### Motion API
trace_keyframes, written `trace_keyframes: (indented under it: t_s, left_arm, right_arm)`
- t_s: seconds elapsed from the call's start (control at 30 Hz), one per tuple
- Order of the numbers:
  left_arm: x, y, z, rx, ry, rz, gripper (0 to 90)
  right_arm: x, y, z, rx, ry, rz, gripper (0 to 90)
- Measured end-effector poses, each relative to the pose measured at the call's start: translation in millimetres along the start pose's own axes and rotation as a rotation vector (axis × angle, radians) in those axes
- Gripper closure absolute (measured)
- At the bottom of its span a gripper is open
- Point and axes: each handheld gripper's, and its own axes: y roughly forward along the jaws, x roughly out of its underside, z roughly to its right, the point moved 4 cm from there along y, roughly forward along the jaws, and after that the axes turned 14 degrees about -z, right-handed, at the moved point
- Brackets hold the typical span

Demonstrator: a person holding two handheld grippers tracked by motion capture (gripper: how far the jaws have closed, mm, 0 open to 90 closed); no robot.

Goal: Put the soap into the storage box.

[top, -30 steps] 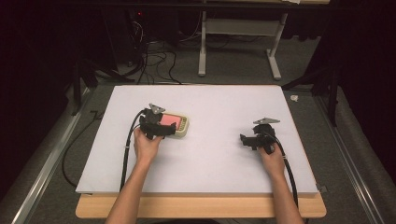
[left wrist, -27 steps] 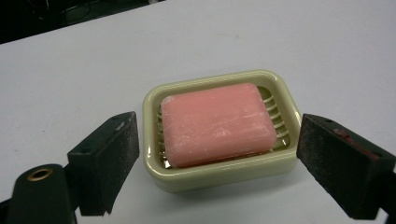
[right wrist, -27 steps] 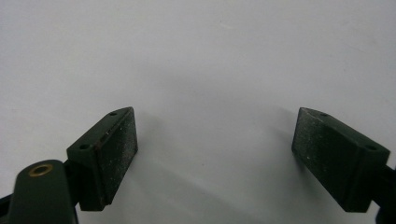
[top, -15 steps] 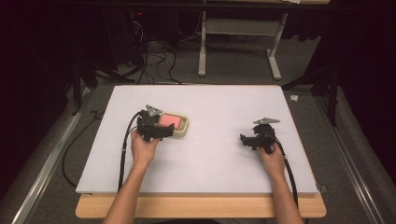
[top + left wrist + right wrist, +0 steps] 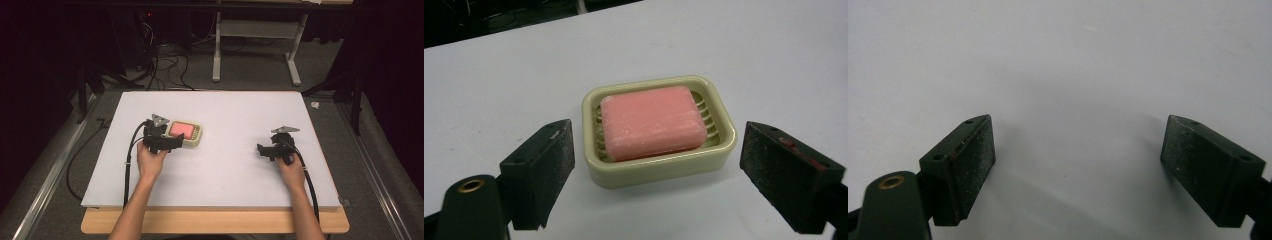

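A pink bar of soap (image 5: pixel 651 121) lies in a cream soap dish (image 5: pixel 659 167) on the white board; from above the soap (image 5: pixel 183 130) and dish (image 5: pixel 196 141) sit left of centre. My left gripper (image 5: pixel 654 175) is open, its jaws standing just short of the dish and wider than it; in the high view the left gripper (image 5: pixel 172 143) touches the dish's near left side. My right gripper (image 5: pixel 1078 170) is open over bare board, and from above the right gripper (image 5: pixel 261 150) rests at the right.
The white board (image 5: pixel 225 170) lies on a wooden table whose front edge (image 5: pixel 215 222) shows below it. Beyond the board are a dark floor with cables (image 5: pixel 165 65) and a white table frame (image 5: pixel 250 50). Black cables trail from both grippers along the forearms.
My left gripper has drawn slightly back toward the person, away from the dish. The right gripper has stayed put.
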Motion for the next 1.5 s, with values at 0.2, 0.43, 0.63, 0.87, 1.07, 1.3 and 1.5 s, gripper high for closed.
trace_keyframes:
  t_s: [0.2, 0.43, 0.63, 0.87, 1.07, 1.3, 1.5]
  left_arm:
    - [3.5, -4.0, -1.0, 0.007, -0.007, 0.010, 15.4]
    - [8.1, -8.7, -3.4, -0.002, -0.010, 0.019, 15.4]
    - [12.1, -11.9, -6.4, -0.003, -0.019, 0.026, 15.4]
    - [14.7, -17.5, -7.6, -0.005, -0.011, 0.023, 15.5]
    - [17.9, -20.3, -7.9, -0.002, -0.012, 0.030, 15.5]
    - [25.2, -22.1, -10.9, 0.000, -0.024, 0.030, 15.5]
    - [30.4, -23.1, -12.6, -0.001, -0.031, 0.033, 15.6]
  right_arm:
    - [0.0, 0.0, 0.1, 0.000, -0.002, 0.000, 14.8]
    - [0.0, 0.0, 0.1, 0.001, -0.002, 0.000, 14.7]
    - [0.0, 0.0, 0.0, 0.001, -0.002, 0.000, 14.8]
    - [0.0, 0.0, 0.0, 0.001, -0.002, 0.000, 14.8]
    - [0.0, 0.0, 0.0, 0.001, -0.002, 0.000, 14.8]
    - [-0.1, 0.0, 0.0, 0.001, -0.002, 0.000, 14.8]
    - [0.0, 0.0, -0.1, 0.001, -0.002, 0.000, 14.7]
